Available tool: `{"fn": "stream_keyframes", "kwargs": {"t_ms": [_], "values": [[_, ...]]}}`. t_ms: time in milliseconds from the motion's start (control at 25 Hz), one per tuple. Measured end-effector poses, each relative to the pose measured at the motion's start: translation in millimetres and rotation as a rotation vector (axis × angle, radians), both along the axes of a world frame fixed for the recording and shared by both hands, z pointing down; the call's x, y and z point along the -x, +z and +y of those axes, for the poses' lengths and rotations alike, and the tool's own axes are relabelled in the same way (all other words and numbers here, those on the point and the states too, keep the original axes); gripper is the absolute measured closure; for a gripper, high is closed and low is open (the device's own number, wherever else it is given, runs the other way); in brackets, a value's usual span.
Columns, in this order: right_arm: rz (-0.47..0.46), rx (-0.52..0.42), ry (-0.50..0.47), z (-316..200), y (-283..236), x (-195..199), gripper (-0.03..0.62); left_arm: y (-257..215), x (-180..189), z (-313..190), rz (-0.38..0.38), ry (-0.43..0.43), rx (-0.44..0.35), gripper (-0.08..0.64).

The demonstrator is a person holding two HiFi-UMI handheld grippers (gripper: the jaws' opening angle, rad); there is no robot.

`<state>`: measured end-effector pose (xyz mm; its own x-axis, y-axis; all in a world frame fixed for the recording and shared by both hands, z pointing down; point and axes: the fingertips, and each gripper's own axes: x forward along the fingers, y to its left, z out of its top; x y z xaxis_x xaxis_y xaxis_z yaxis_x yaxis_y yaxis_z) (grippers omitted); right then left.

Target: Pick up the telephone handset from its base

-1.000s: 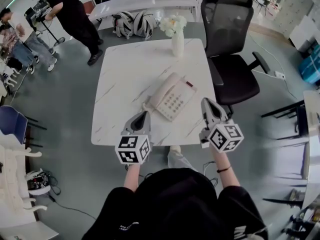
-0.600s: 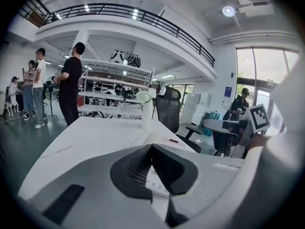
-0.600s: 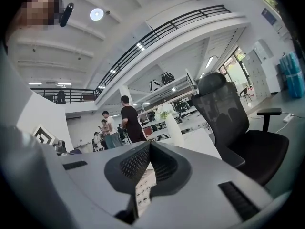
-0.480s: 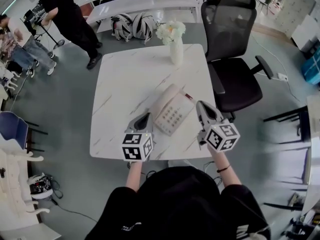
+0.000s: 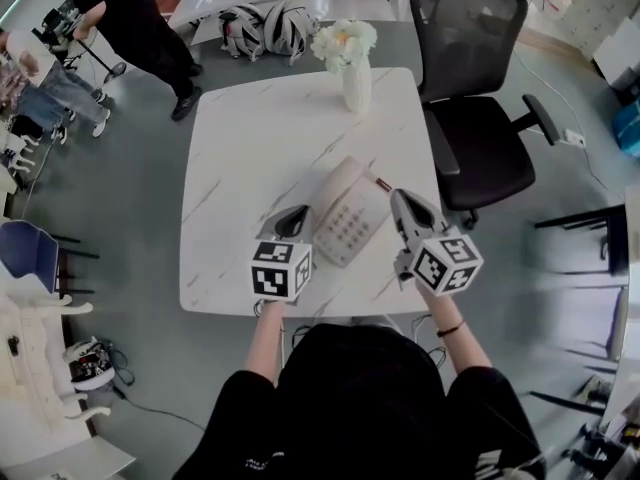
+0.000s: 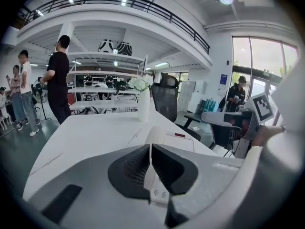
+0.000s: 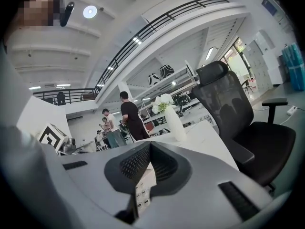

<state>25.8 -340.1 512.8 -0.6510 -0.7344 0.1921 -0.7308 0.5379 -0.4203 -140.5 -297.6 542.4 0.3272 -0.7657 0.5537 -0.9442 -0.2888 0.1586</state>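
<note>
A cream desk telephone [image 5: 352, 218] lies on the white marble table [image 5: 250, 138], its handset [image 5: 335, 190] resting in the cradle along the left side of the base. My left gripper [image 5: 294, 216] is shut and empty, its tips just left of the phone's near end. In the left gripper view the left gripper [image 6: 150, 147] points at the handset [image 6: 155, 133], close ahead. My right gripper [image 5: 399, 201] sits off the phone's right edge, also shut with nothing in it. The right gripper view shows the right gripper [image 7: 149, 145] with the keypad [image 7: 141, 193] just below the jaws.
A white vase of flowers [image 5: 355, 83] stands at the table's far edge. A black office chair [image 5: 472, 118] sits at the right side. Beyond the far left corner a person in black [image 5: 135, 23] stands, with helmets [image 5: 262, 26] on the floor nearby.
Both grippers have moved forward and lower, closing in on either side of the telephone. The jaws have stayed shut, and the handset has not moved.
</note>
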Motion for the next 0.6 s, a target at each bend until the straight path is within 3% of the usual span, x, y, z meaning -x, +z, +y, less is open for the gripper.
{"fn": "stream_keyframes", "kwargs": {"t_ms": [160,320,600], "values": [[-0.004,0.011,0.024,-13,6,-3,0.601,13,-5,-17,-0.029,0.033,0.028,0.552],[-0.001,0.030,0.065,-17,16,-8,0.601,24,-9,-30,-0.041,0.082,0.054,0.499],[-0.011,0.058,0.120,-21,26,-15,0.601,42,-23,-47,-0.053,0.176,0.085,0.341]]}}
